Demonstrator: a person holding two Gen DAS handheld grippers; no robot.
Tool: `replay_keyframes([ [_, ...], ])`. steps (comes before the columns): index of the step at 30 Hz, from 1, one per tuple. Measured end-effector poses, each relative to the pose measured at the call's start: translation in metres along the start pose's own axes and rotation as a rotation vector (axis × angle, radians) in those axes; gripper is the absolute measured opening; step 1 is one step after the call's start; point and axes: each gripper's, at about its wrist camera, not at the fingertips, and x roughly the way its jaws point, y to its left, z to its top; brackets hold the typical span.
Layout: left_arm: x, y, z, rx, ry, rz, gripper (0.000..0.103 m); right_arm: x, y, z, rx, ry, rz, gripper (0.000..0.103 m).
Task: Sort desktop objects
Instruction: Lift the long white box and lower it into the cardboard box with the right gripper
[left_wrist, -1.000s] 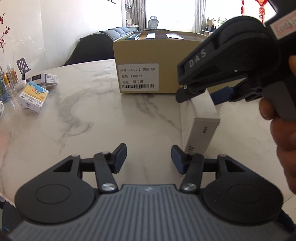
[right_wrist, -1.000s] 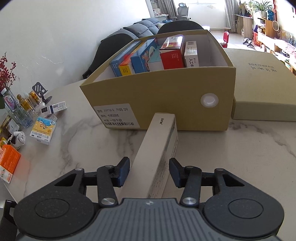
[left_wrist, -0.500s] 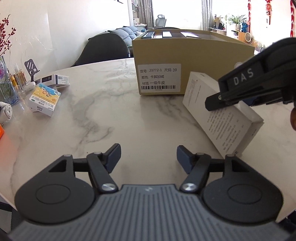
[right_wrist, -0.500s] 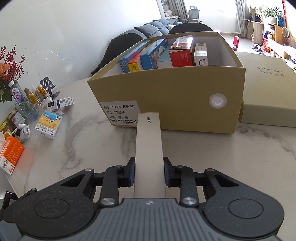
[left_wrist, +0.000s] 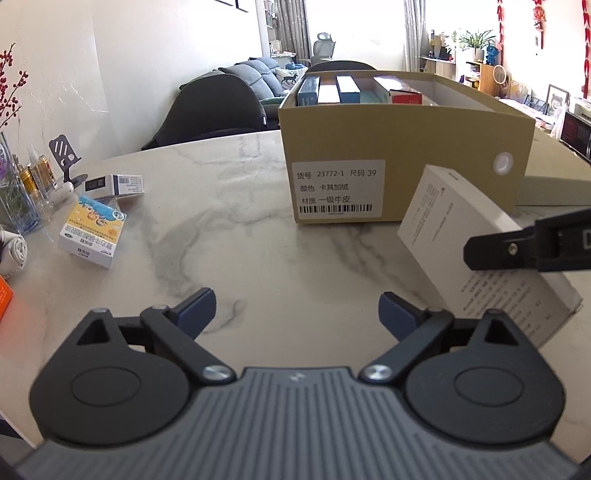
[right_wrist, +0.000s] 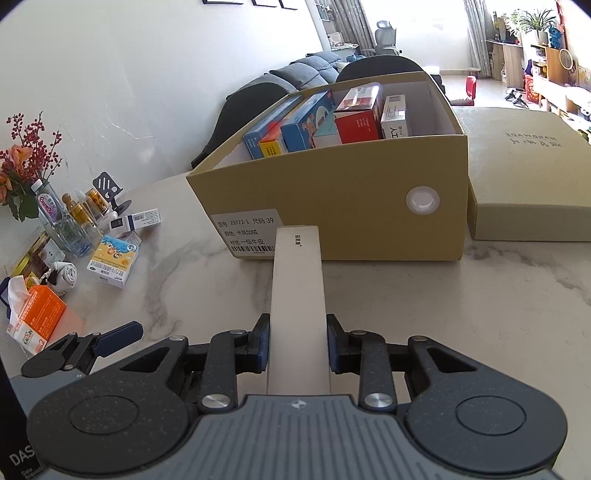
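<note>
My right gripper (right_wrist: 297, 347) is shut on a long white box (right_wrist: 298, 295), which points toward the open cardboard box (right_wrist: 332, 206) with several packs standing in it. In the left wrist view the same white box (left_wrist: 476, 243) hangs tilted above the marble table at the right, with one finger of the right gripper (left_wrist: 517, 249) across it. My left gripper (left_wrist: 297, 314) hovers low over the table, its jaws opening wide with nothing between them. The cardboard box (left_wrist: 443, 147) stands behind it. One left fingertip (right_wrist: 118, 334) shows at the lower left of the right wrist view.
A yellow-and-white pack (left_wrist: 94, 230) and a small white pack (left_wrist: 116, 184) lie at the left. An orange box (right_wrist: 35, 325), a rolled cloth, bottles and a flower vase (right_wrist: 48, 206) crowd the left edge. The box lid (right_wrist: 528, 177) lies right of the cardboard box.
My left gripper's jaws have spread wide and it has drawn back to the left of the white box. My right gripper has closed on that box and squared it toward the cardboard box.
</note>
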Motion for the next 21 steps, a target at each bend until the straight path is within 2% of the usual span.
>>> replay_keyframes([
  [3, 0.007, 0.001, 0.008, -0.006, -0.007, 0.011, 0.103, -0.014, -0.002, 0.002, 0.004, -0.032, 0.006, 0.032],
  [14, 0.046, 0.019, 0.019, -0.071, 0.019, -0.049, 0.103, -0.085, -0.011, 0.018, 0.024, -0.179, 0.081, 0.032],
  [21, 0.053, 0.017, 0.026, -0.073, -0.043, -0.090, 0.103, -0.086, -0.015, 0.078, 0.006, -0.281, -0.001, 0.032],
])
